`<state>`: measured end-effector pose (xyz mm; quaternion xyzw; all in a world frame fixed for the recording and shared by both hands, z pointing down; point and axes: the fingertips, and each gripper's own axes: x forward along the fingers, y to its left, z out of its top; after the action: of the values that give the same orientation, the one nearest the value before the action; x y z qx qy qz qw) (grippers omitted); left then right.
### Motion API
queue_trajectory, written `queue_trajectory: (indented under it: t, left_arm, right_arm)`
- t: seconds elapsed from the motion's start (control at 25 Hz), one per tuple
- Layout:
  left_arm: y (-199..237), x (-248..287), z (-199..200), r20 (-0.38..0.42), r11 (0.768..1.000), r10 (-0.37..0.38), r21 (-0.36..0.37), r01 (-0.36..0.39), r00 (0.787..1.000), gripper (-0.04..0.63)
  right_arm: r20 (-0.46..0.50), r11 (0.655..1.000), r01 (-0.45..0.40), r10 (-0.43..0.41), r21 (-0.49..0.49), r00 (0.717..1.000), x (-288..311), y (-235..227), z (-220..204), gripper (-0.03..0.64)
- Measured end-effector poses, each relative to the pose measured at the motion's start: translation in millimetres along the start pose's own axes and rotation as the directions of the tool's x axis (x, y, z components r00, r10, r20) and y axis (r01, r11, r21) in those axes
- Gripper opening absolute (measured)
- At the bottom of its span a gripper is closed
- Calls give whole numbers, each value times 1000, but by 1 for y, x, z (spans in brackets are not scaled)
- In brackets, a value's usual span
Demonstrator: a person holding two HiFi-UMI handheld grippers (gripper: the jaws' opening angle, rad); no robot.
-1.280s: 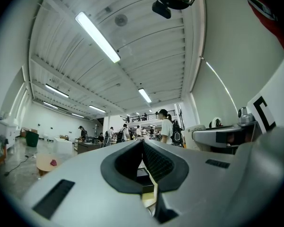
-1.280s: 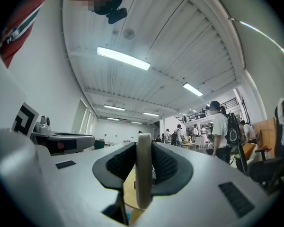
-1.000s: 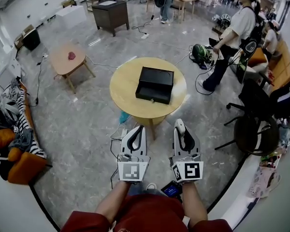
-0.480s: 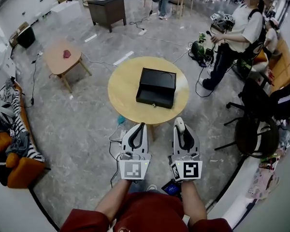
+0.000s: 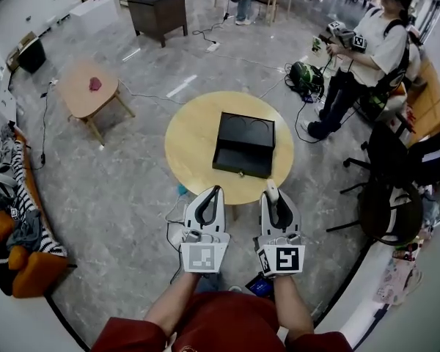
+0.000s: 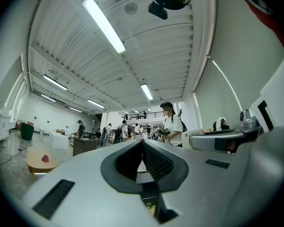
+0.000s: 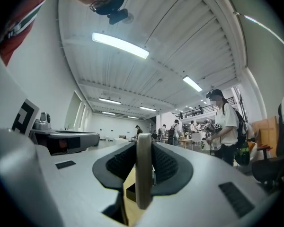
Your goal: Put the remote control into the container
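A black open container (image 5: 240, 169) sits on the round wooden table (image 5: 191, 134) ahead of me. In the head view both grippers are held side by side just short of the table's near edge. My right gripper (image 5: 273, 193) is shut on a white remote control (image 5: 272, 189) that stands edge-on between the pads (image 7: 163, 167). The right gripper view shows the remote control (image 7: 143, 174) upright in the jaws, with a corner of the container (image 7: 131, 190) below it. My left gripper (image 5: 216, 191) is shut with nothing in it, and its pads (image 6: 154, 162) meet at the tip.
A person (image 5: 367, 50) stands beyond the table at the right, next to a black office chair (image 5: 385, 204). A small wooden table (image 5: 88, 90) and a dark cabinet (image 5: 158, 13) stand at the back left. An orange sofa with clothes (image 5: 18, 233) lines the left wall. Cables lie on the floor.
The table and container have come nearer and lower in the head view. Both grippers keep their pose, and the remote control stays in the right one.
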<state>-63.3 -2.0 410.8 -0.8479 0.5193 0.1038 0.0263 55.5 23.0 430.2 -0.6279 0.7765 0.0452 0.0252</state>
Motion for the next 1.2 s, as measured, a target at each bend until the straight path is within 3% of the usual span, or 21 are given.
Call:
queue_trajectory:
  t: [0.64, 0.96, 1.2]
  left_arm:
    - [56, 63, -13, -13, 998, -57, -24, 57, 998, 16]
    - [48, 88, -28, -36, 998, -52, -25, 51, 998, 16]
    - [20, 130, -46, -42, 1000, -30, -5, 30, 999, 15]
  right_arm:
    - [-6, 999, 54, -54, -11, 999, 80, 12, -9, 115]
    - [-21, 999, 49, -49, -18, 999, 94, -12, -21, 115]
    - [-24, 999, 17, -18, -33, 1000, 111, -57, -32, 115]
